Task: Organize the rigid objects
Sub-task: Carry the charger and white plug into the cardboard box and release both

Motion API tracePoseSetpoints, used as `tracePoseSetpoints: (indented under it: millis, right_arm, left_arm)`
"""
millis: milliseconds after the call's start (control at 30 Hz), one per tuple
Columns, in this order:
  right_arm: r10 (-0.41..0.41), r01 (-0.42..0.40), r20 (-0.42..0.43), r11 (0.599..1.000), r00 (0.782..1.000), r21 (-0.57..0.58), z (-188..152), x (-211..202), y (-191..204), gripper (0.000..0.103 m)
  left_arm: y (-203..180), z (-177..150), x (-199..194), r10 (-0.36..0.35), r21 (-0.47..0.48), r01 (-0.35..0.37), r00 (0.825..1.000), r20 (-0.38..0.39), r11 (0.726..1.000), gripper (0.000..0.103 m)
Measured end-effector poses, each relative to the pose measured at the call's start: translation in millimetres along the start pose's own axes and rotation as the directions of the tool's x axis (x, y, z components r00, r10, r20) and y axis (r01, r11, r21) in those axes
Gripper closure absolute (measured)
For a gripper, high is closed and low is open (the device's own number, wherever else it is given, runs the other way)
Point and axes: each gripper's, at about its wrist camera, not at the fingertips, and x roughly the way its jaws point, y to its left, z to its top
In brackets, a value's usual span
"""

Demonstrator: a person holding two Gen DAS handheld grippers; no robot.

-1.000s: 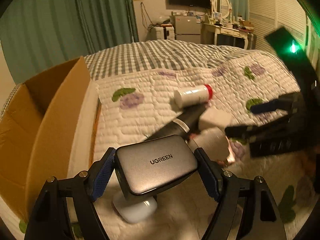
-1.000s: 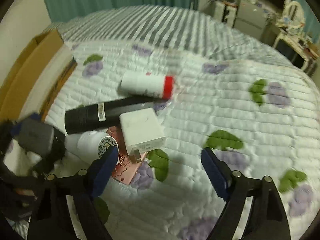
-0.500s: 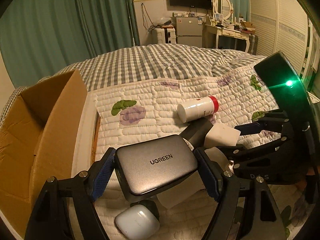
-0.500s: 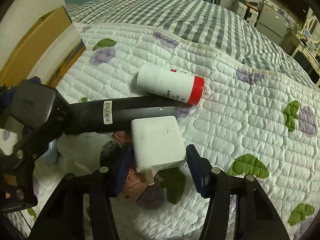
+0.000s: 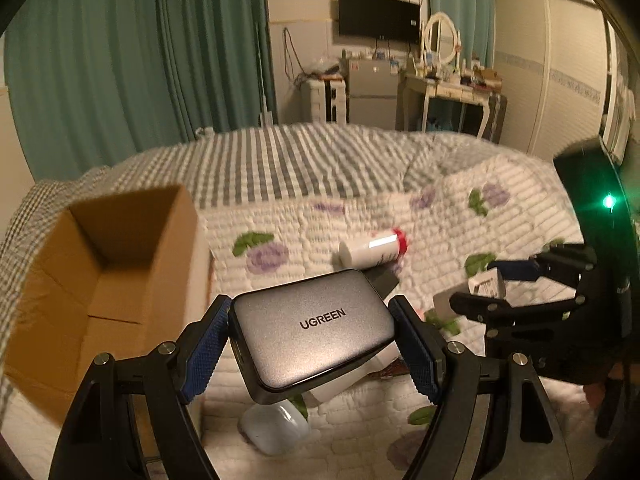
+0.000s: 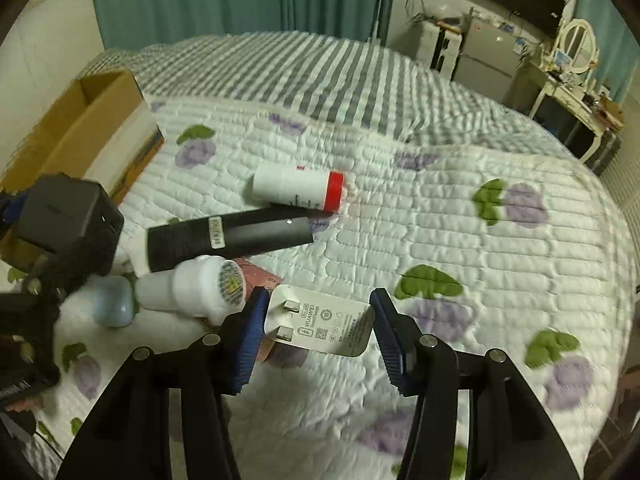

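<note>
My left gripper [image 5: 310, 314] is shut on a grey UGREEN charger [image 5: 320, 328] and holds it above the quilt, to the right of an open cardboard box [image 5: 100, 280]. The right wrist view shows that charger [image 6: 60, 212] at the left edge. My right gripper [image 6: 319, 300] is shut on a white plug charger [image 6: 324, 326], prongs to the left, lifted off the bed. From the left wrist view the right gripper [image 5: 492, 286] hangs at the right with the white charger [image 5: 486, 284] between its fingers.
On the quilt lie a white bottle with a red cap [image 6: 296, 190], a black cylinder [image 6: 228, 234], a white bottle [image 6: 192, 290], a pale earbud case [image 6: 114, 304] and a pink flat item [image 6: 260, 276]. The box [image 6: 92, 120] stands at the bed's left.
The right gripper closed around the white charger and lifted it off the quilt. The left gripper rose with the grey charger, and the box now shows more of its inside.
</note>
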Motion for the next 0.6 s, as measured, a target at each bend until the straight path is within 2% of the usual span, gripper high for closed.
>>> tracePoseSetpoints:
  millis: [200, 333, 433, 600]
  right_arm:
    - [-0.034, 0.038, 0.099, 0.999, 0.994, -0.036, 16, -63, 29, 0.051]
    - [-0.023, 0.039, 0.182, 0.996, 0.983, -0.086, 37, -106, 65, 0.051]
    - [-0.001, 0.028, 0.238, 0.993, 0.971, -0.111, 51, -128, 94, 0.051]
    - [0.053, -0.011, 0.281, 0.989, 0.958, -0.149, 72, -138, 143, 0.051]
  left_arm:
    - [24, 18, -48, 0.003, -0.026, 0.000, 0.997, 0.083, 1.000, 0.024]
    - [52, 28, -75, 0.020, -0.053, -0.014, 0.993, 0.119, 0.998, 0.024]
    - [80, 33, -93, 0.046, -0.085, -0.034, 0.989, 0.143, 0.996, 0.024]
    - [119, 32, -105, 0.104, -0.111, -0.088, 0.982, 0.155, 0.990, 0.024]
